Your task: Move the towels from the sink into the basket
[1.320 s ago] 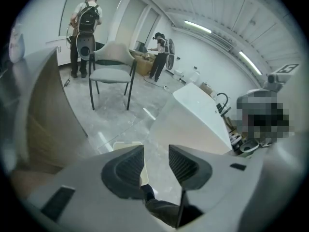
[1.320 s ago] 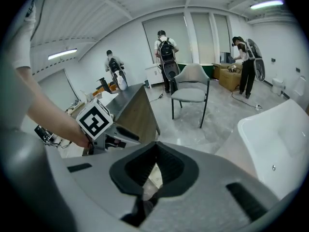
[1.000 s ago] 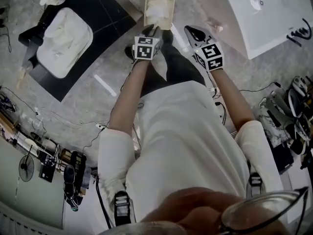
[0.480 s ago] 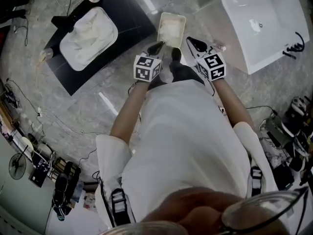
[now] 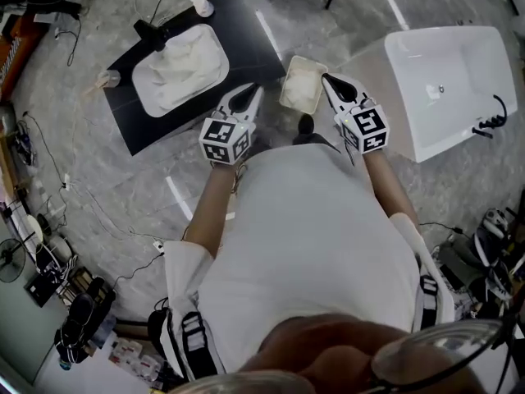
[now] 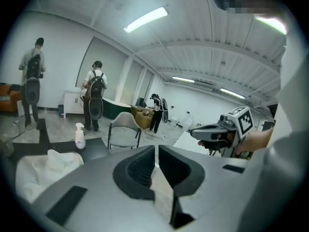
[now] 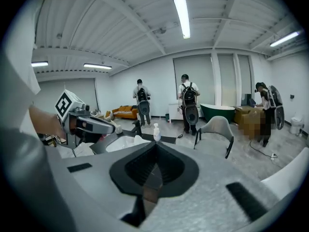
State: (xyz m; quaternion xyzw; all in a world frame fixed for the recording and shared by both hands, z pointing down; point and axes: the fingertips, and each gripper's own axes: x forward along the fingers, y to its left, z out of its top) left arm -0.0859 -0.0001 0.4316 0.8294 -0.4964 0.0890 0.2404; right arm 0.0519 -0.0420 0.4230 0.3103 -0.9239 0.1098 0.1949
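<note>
White towels lie heaped in the white sink, which is set in a black counter at the upper left. The cream basket stands on the floor in front of me, with pale cloth inside. My left gripper hangs shut and empty between the sink and the basket. My right gripper is shut and empty just right of the basket. The left gripper view shows the towels low at the left and the right gripper beyond my jaws.
A large white tub stands at the right. A spray bottle and a black tap sit on the counter. A grey chair stands behind it. Cables and gear lie along the floor's left edge. Several people stand far off.
Both grippers have lifted away from the basket. The left one has come off the basket's rim and now sits to its left. The sink has moved nearer the middle of the head view.
</note>
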